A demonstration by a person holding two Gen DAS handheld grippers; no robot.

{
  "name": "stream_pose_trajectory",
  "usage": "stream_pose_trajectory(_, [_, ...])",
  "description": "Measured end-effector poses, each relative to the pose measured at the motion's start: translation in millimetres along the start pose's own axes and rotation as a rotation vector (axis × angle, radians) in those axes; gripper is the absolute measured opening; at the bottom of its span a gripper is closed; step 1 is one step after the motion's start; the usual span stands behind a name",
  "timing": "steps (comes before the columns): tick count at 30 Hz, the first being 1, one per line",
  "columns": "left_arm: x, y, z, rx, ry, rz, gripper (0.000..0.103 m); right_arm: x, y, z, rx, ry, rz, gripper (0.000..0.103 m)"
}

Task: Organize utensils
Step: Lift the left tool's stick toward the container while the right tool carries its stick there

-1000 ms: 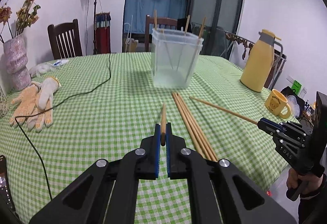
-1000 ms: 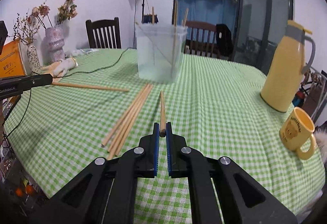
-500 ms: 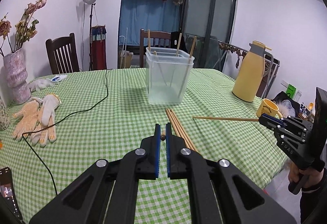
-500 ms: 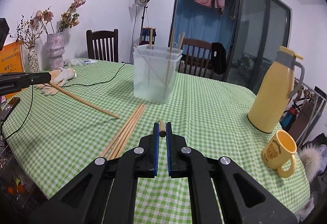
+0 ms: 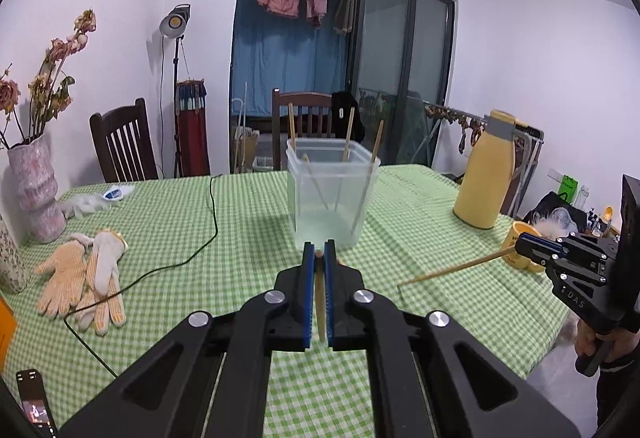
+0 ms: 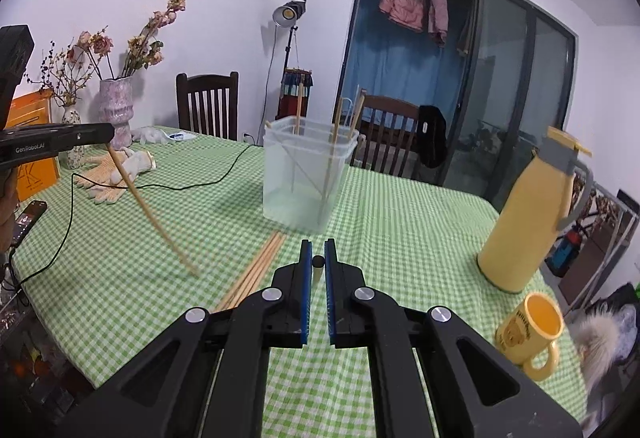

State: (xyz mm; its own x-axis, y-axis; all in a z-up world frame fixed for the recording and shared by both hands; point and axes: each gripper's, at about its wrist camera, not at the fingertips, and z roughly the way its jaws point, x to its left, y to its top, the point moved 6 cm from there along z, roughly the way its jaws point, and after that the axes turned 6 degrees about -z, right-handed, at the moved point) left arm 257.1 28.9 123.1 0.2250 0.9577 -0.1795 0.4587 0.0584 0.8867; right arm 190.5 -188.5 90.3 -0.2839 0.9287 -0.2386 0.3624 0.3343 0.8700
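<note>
A clear plastic tub (image 5: 332, 194) stands mid-table with several wooden chopsticks leaning in it; it also shows in the right wrist view (image 6: 306, 174). My left gripper (image 5: 319, 258) is shut on a chopstick (image 5: 320, 302) that hangs down between the pads; from the right wrist view this chopstick (image 6: 150, 206) slants down toward the cloth. My right gripper (image 6: 318, 258) is shut on another chopstick (image 6: 317, 270), seen from the left wrist view (image 5: 452, 268) pointing left. Both are lifted above the table. A bundle of loose chopsticks (image 6: 256, 270) lies in front of the tub.
A yellow thermos (image 6: 528, 214) and yellow mug (image 6: 532, 334) stand at the right. Work gloves (image 5: 84, 278), a black cable (image 5: 168, 262), a pink vase with dried flowers (image 5: 36, 194) and a phone (image 5: 34, 402) sit at the left. Chairs stand behind the green checked table (image 5: 420, 238).
Both grippers have risen and tilted up with their chopsticks. The held chopsticks now point down or across instead of forward, and the tub looks nearer.
</note>
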Motion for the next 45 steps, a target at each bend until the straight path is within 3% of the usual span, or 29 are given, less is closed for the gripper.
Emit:
stream_pose_trajectory(11, [3.7,22.8,-1.3,-0.032,-0.01,0.0,0.002,-10.7,20.5,3.8,0.007,0.039,0.016,0.006])
stream_pose_trajectory(31, [15.6,36.9,56.9,0.051,-0.022,-0.009,0.002,-22.7,49.4,36.7,0.021,0.103,0.03,0.006])
stream_pose_trajectory(45, [20.5,42.6,75.5,0.052,-0.029,-0.016,0.002,-37.6,55.7,50.3,0.033,0.124,0.038,0.006])
